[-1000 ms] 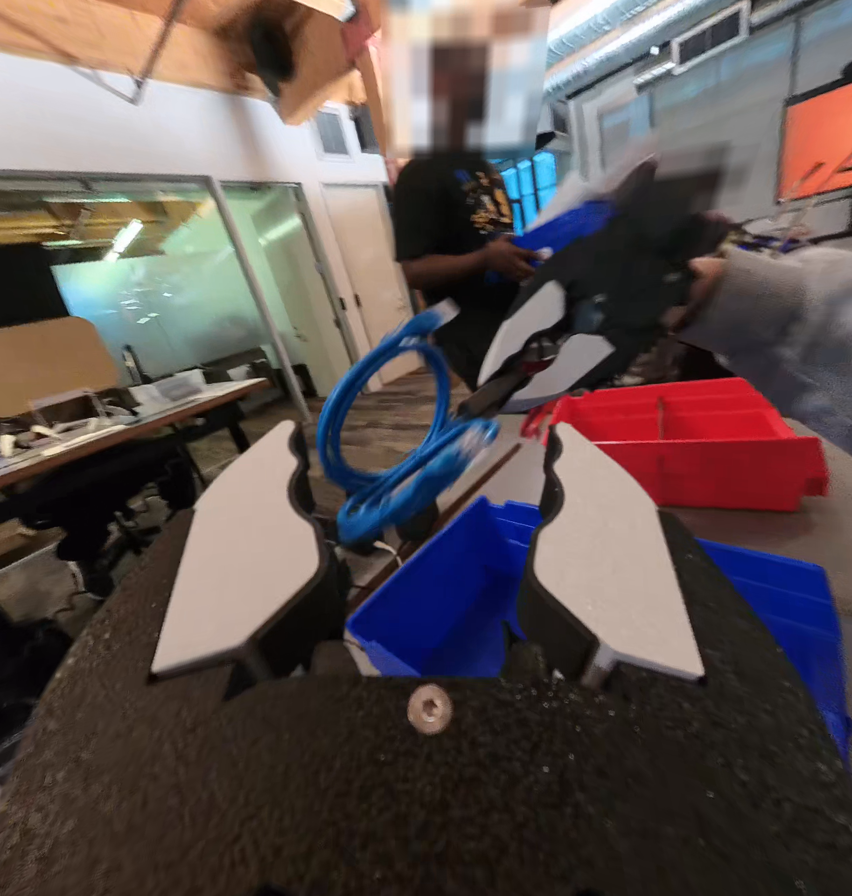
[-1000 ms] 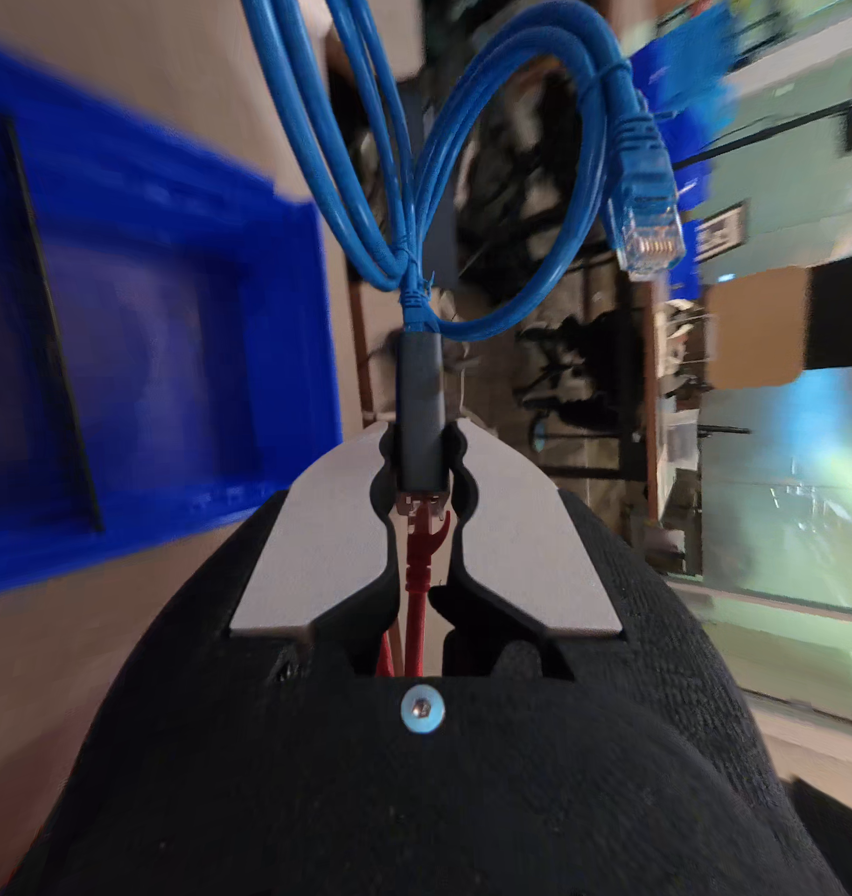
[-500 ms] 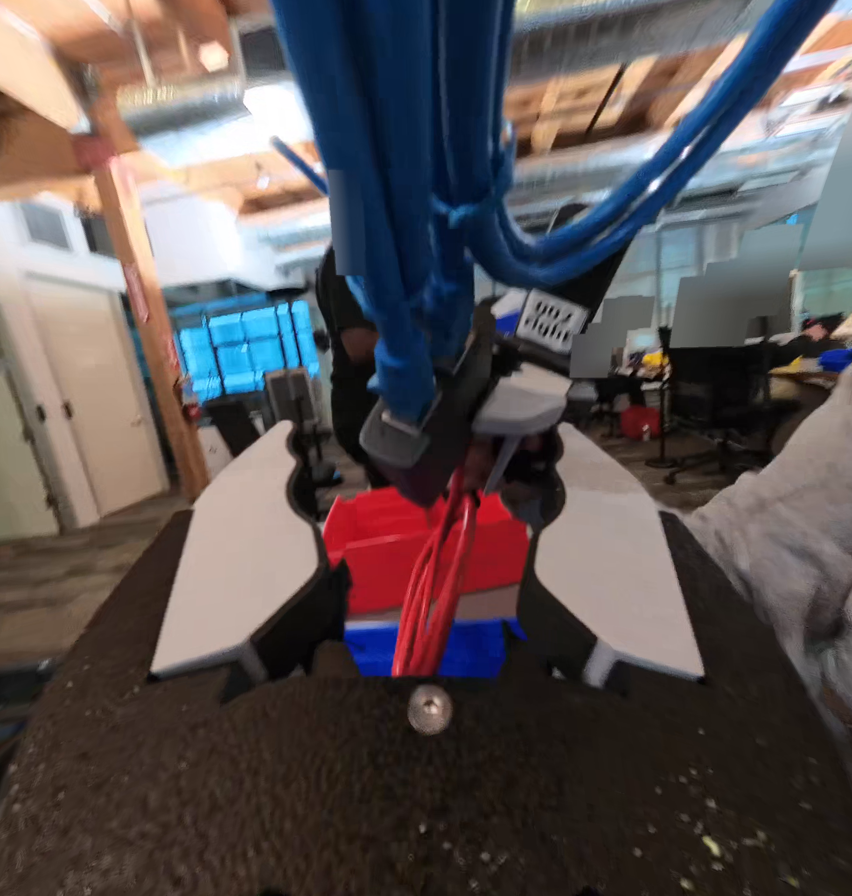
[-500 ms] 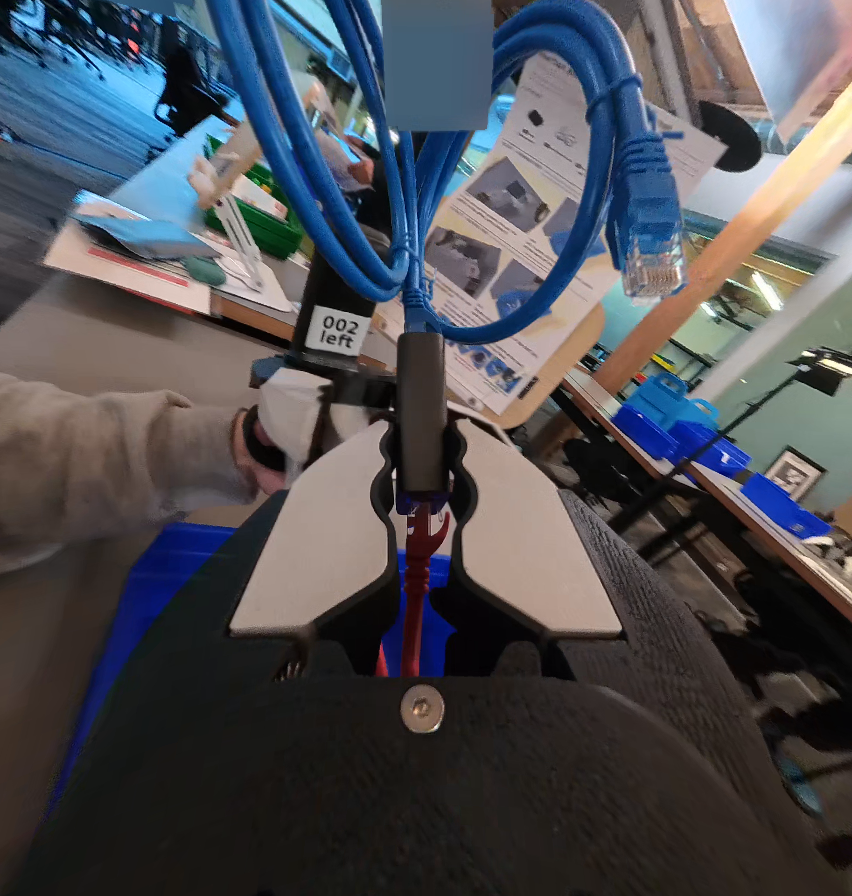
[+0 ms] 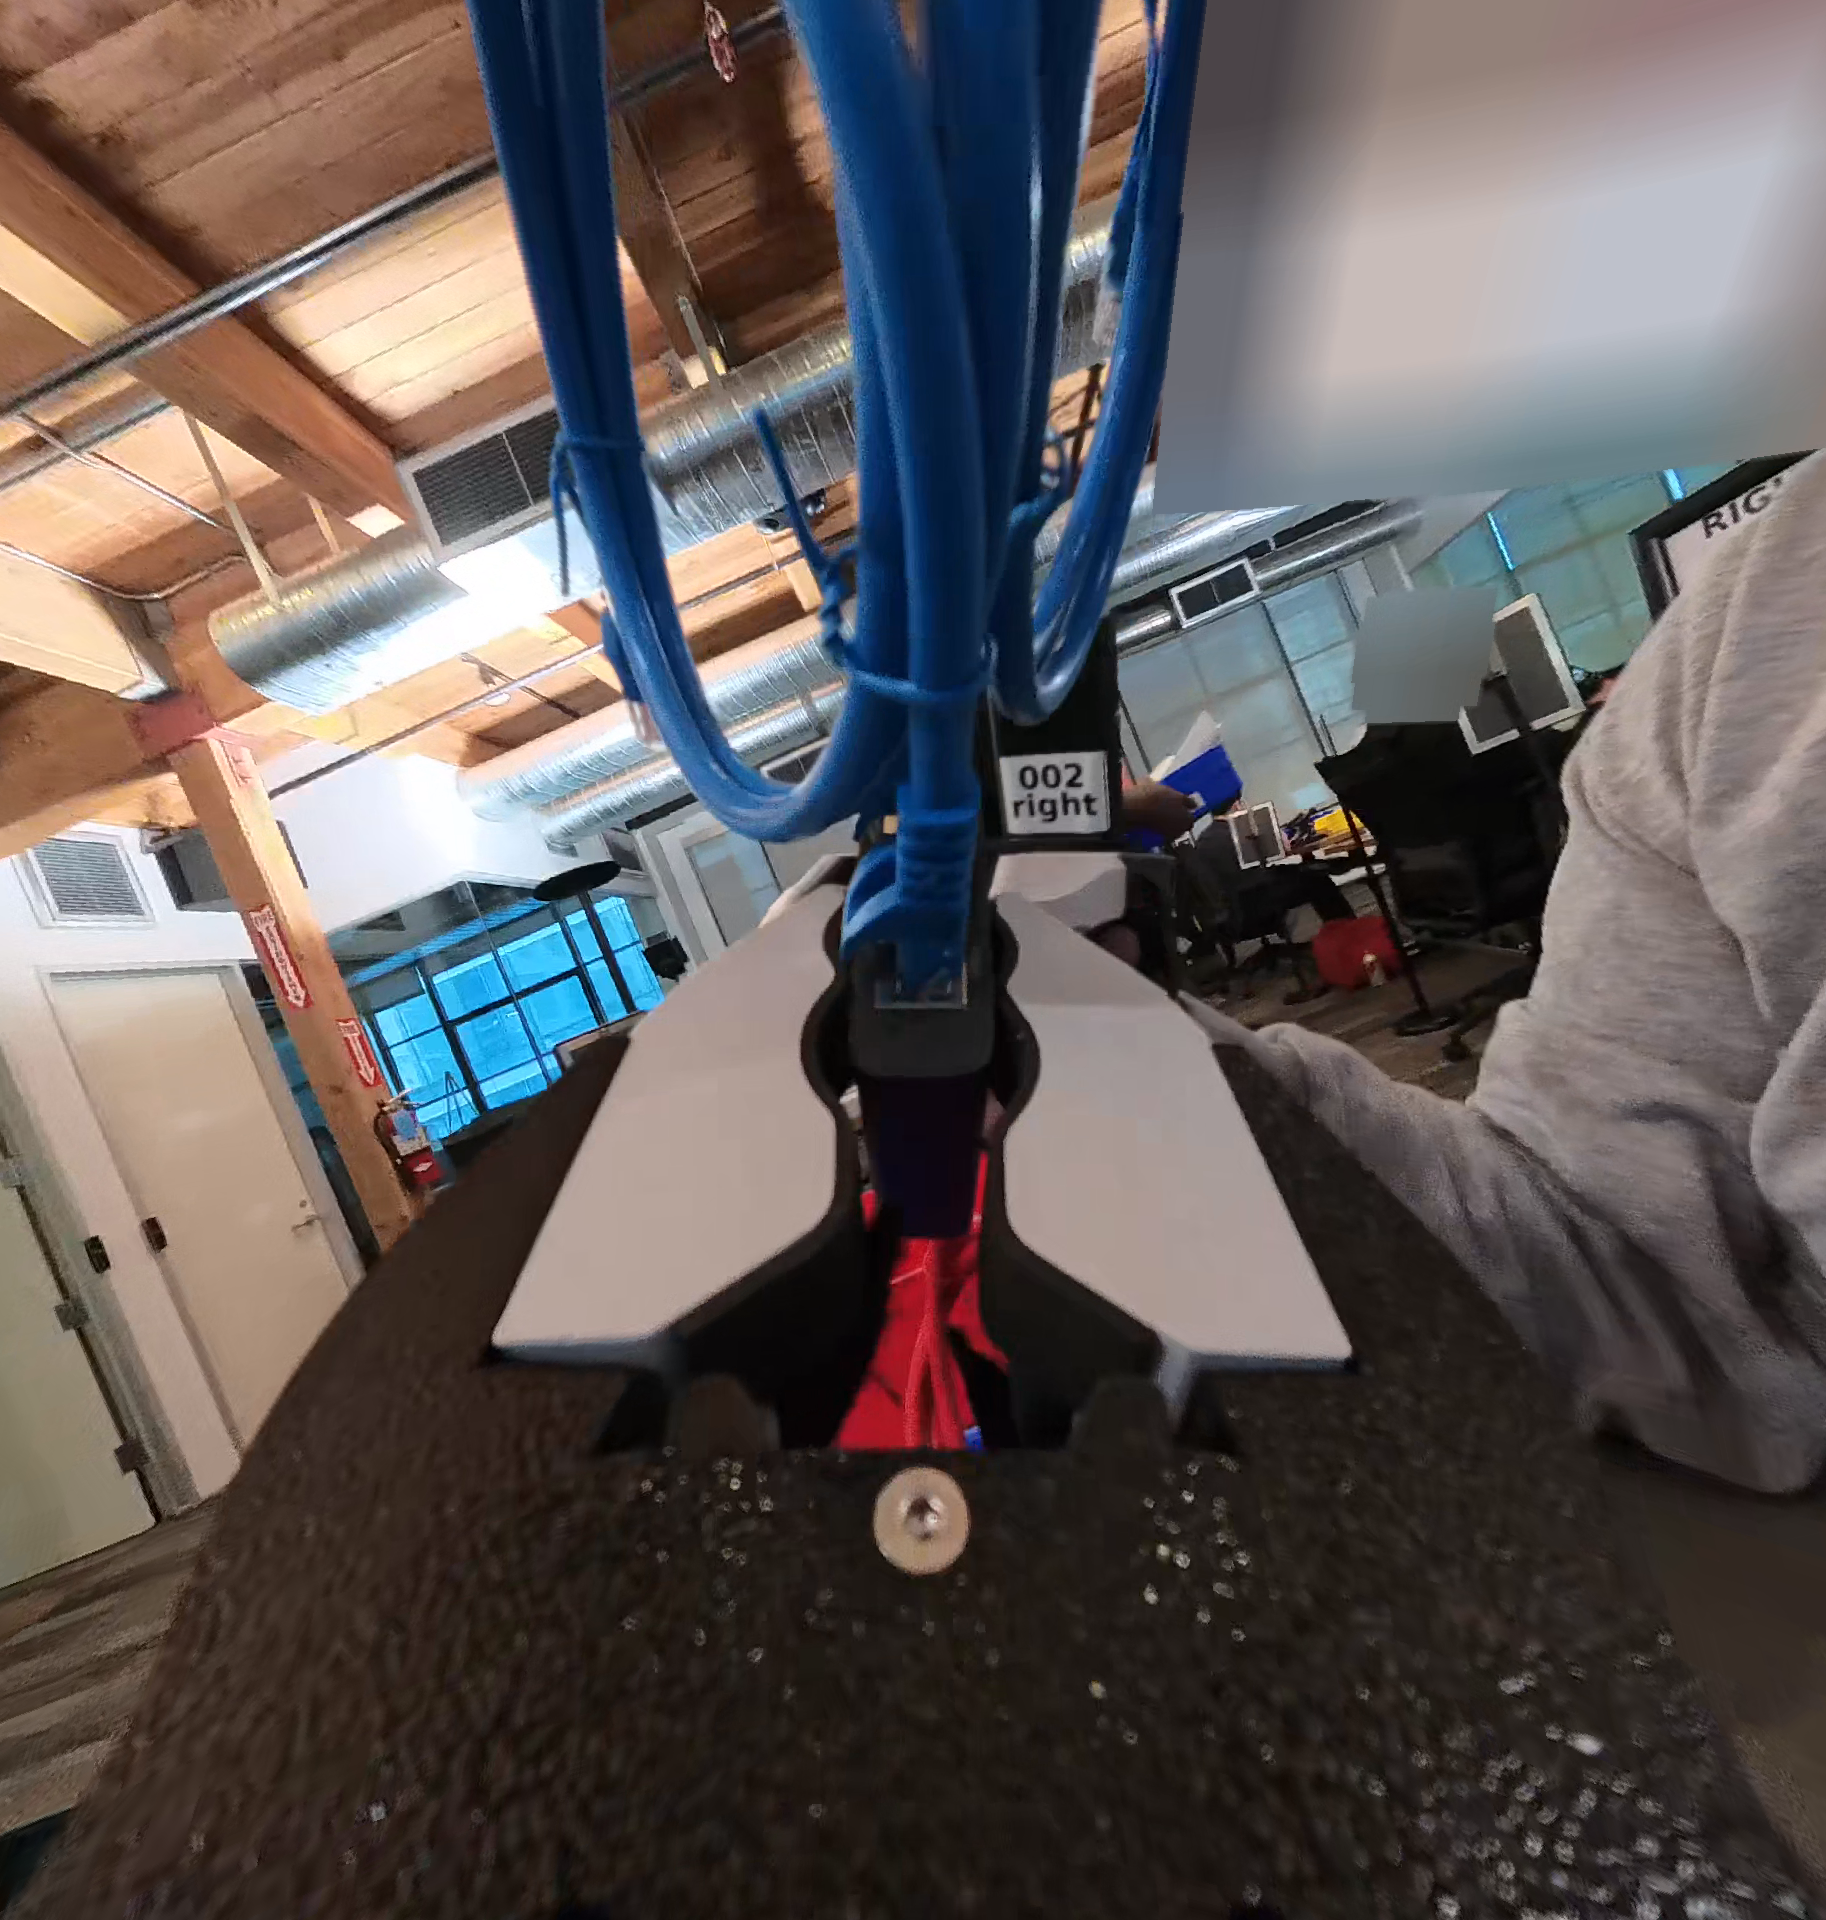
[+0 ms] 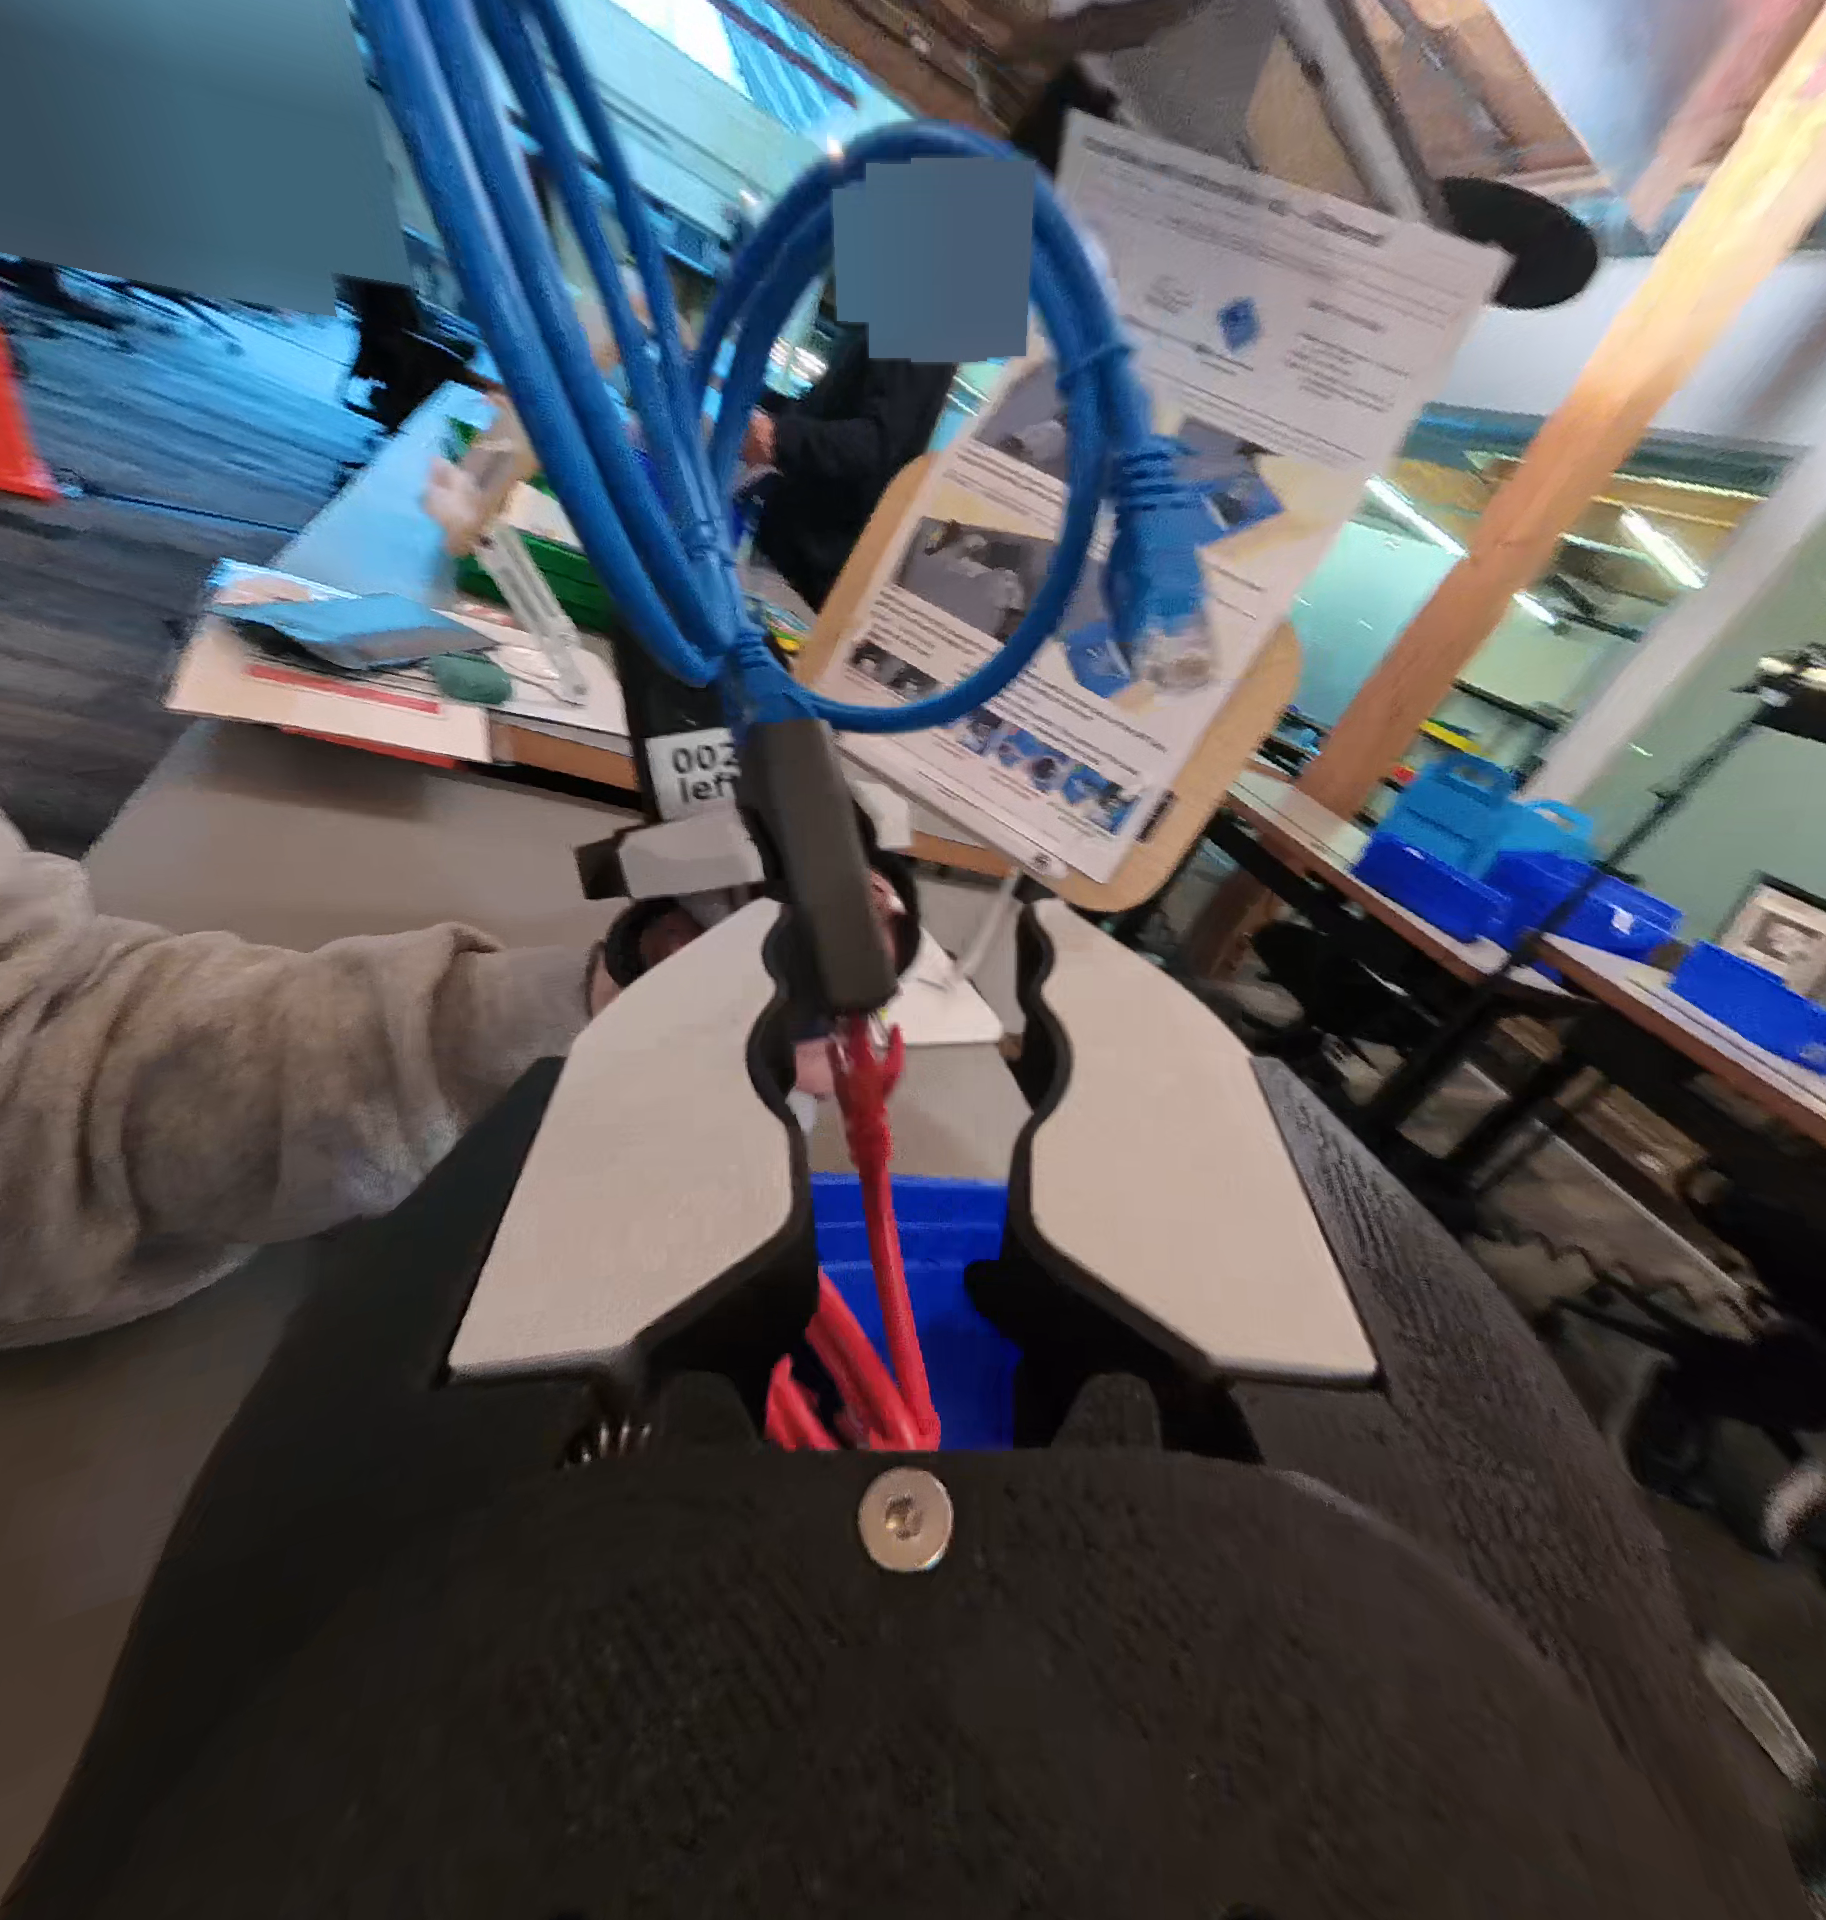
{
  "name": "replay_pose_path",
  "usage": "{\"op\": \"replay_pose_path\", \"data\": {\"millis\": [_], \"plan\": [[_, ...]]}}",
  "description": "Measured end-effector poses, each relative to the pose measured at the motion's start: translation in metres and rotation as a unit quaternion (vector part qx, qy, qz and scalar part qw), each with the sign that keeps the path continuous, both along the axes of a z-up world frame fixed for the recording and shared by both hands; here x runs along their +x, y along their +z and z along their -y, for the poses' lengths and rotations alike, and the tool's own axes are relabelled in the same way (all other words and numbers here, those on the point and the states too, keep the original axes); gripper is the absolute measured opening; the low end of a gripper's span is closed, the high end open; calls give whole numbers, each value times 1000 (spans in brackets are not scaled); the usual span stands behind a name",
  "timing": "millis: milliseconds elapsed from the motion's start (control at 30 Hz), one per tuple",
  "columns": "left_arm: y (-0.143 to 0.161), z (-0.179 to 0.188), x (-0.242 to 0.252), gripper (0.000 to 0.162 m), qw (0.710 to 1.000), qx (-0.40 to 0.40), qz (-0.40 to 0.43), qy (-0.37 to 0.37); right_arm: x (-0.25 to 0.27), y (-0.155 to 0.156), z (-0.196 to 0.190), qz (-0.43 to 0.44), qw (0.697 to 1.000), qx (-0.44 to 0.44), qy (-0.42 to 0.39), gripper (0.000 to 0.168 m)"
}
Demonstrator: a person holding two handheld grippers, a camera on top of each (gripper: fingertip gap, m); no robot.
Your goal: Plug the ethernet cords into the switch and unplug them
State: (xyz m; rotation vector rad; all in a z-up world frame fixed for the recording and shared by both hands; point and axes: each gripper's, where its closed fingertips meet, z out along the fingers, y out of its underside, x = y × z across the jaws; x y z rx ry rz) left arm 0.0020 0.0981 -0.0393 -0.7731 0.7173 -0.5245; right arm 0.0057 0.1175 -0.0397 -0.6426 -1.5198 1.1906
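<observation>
My left gripper (image 5: 919, 935) is shut on a black coupler (image 5: 919, 1029), held up in the air. A bundled blue network cable (image 5: 888, 416) is plugged into its top and loops upward. A red cable (image 5: 919, 1371) hangs from its underside. In the right wrist view, my right gripper (image 6: 904, 925) is open, with the tilted coupler (image 6: 826, 862) standing between its fingers and the red cable (image 6: 878, 1195) running down through the gap. The left gripper's grey finger (image 6: 680, 862) clamps the coupler from behind. A loose blue plug (image 6: 1158, 561) dangles from the blue cable (image 6: 576, 364).
A blue bin (image 6: 919, 1226) lies below the right gripper. A grey-sleeved arm (image 6: 213, 1091) reaches in from the left. A board with printed sheets (image 6: 1148, 520) stands behind, with a person in dark clothes (image 6: 836, 468). A table with blue bins (image 6: 1574, 894) is at the right.
My left gripper has closed on the coupler. My right gripper, which was shut on it, has opened and let go. Both views have swung upward.
</observation>
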Motion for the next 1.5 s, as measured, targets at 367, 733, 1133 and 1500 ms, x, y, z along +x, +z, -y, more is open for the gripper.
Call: {"op": "replay_pose_path", "data": {"millis": [367,733,1133,1500], "plan": [[-5,28,10,21,995,41,-50,-75,-10,-45,18,131,979,127,-86,42],[0,38,24,21,992,65,-96,-47,-11,-43,20,97,957,221,-164,14],[-21,58,58,22,987,3,-110,-115,19,-60,37,58,854,500,-128,12],[-24,58,68,23,988,8,-123,-96,33,-57,37,67,847,519,-93,12]]}}
